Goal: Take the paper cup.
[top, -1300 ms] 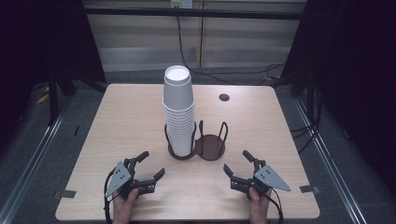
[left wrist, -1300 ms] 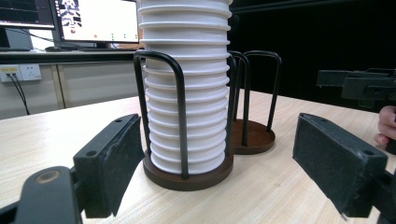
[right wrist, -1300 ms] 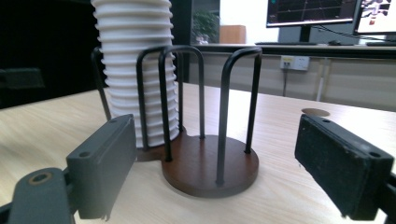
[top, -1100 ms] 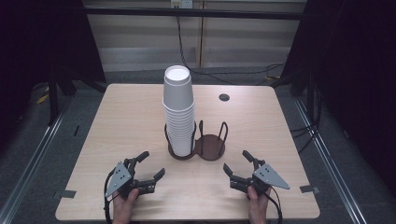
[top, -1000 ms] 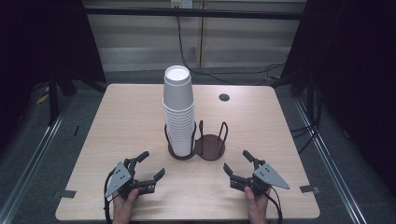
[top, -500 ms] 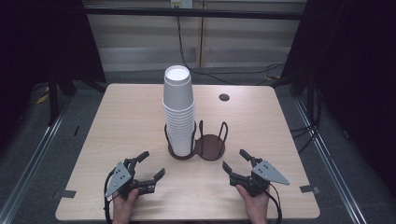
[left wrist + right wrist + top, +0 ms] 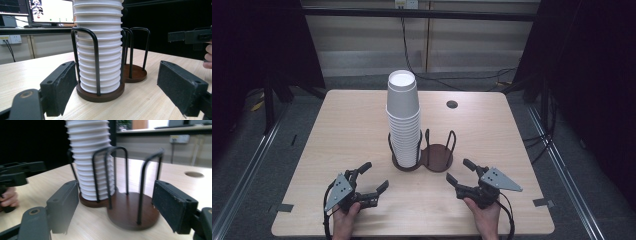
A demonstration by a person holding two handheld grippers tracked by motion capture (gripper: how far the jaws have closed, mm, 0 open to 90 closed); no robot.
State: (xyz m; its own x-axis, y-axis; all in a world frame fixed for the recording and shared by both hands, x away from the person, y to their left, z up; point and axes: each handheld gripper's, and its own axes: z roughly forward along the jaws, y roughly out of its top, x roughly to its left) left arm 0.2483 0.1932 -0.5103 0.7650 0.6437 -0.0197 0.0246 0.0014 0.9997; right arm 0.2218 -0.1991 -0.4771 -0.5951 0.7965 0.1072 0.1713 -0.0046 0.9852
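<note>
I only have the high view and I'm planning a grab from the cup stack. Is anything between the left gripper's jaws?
Observer: No. In the left gripper view the left gripper is open, its pads wide apart with the cups ahead of them, untouched.
Operator: Does the holder get in the way?
Observer: A black hoop runs up the front of the cups on that side, and rims show above its top.
Operator: And the right gripper?
Observer: In its own view the right gripper is open and faces the empty base; the cups stand behind that base, to the left.
</note>
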